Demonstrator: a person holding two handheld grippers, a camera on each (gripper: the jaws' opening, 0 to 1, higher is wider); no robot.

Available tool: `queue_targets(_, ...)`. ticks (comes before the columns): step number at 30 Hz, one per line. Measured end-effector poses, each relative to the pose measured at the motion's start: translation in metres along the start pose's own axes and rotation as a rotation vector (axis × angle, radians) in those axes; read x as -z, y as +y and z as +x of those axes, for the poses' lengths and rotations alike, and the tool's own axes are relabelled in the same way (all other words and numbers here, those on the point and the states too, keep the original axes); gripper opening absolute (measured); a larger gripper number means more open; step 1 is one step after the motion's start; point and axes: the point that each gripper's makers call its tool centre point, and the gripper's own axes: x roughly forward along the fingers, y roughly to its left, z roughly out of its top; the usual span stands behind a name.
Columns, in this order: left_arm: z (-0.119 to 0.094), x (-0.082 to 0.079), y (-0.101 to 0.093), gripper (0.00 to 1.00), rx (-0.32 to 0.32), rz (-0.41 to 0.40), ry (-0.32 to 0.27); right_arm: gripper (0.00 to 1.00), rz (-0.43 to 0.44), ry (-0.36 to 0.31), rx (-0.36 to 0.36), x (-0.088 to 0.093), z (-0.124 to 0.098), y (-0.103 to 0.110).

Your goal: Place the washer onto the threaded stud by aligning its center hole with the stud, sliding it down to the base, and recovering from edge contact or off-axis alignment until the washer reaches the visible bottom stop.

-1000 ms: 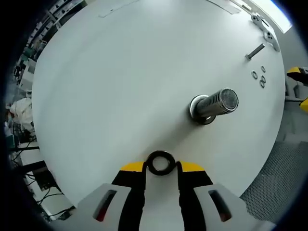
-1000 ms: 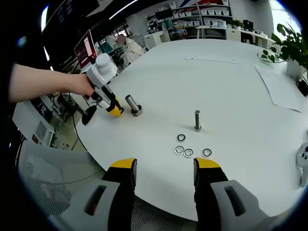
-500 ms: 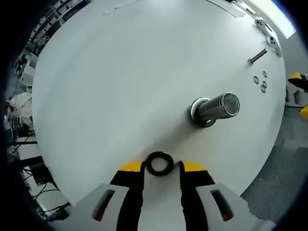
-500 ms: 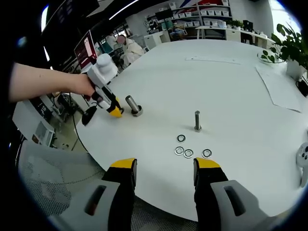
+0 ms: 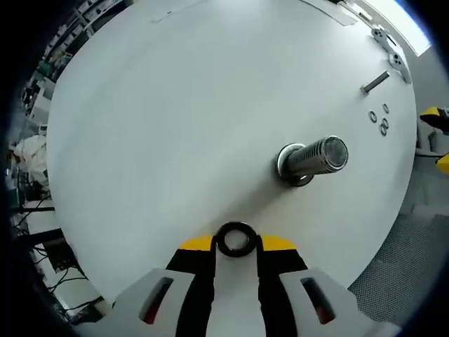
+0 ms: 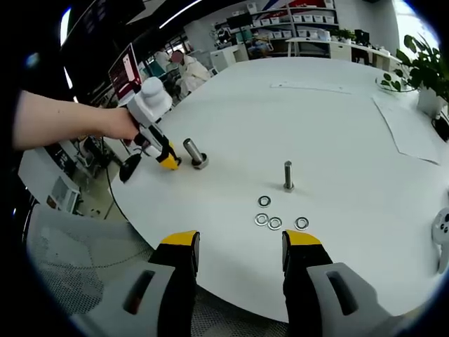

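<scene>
One washer (image 5: 236,241) is clamped between the left gripper (image 5: 236,243) fingers, above the tabletop (image 5: 175,105), short of the threaded stud (image 5: 312,158). Step: approach. Next: centre its hole over the stud tip. Right gripper (image 6: 240,242) fingers released, idle.

A round white surface (image 6: 337,119) carries the rest. A sheet of paper (image 6: 409,128) lies on its right side, a second, thinner sheet (image 6: 309,87) nearer the far edge. A potted plant (image 6: 425,67) stands beyond the first sheet, at the surface's rim. Past the far edge, shelving with boxes (image 6: 298,17) lines the room, and a person in white (image 6: 188,69) stands off the far left edge.
</scene>
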Motion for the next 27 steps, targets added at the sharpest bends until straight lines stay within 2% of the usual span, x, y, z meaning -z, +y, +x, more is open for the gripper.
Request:
queue_targets(3, -0.002, 0.0, -0.005, 0.19, -0.011, 0.003, -0.015, 0.5, 0.0, 0.001, -0.001, 0.0, 0.0, 0.0)
queue_targets(7, -0.001, 0.001, -0.003, 0.19, -0.011, 0.009, -0.039, 0.5, 0.0, 0.0, -0.001, 0.0, 0.0, 0.0)
queue_targets(11, -0.001, 0.001, -0.006, 0.19, -0.002, 0.049, -0.07, 0.5, 0.0, 0.002, -0.003, 0.0, 0.0, 0.0)
queue_targets(16, -0.004, 0.007, -0.009, 0.19, 0.003, 0.071, -0.069, 0.5, -0.002, 0.002, -0.004, 0.0, 0.0, 0.001)
queue_targets(23, -0.029, -0.008, -0.02, 0.19, 0.008, 0.133, -0.133, 0.5, -0.009, 0.011, -0.006, 0.002, 0.002, 0.002)
queue_targets(27, -0.046, -0.022, -0.024, 0.19, 0.018, 0.152, -0.179, 0.49, -0.012, 0.013, -0.006, 0.002, 0.002, 0.003)
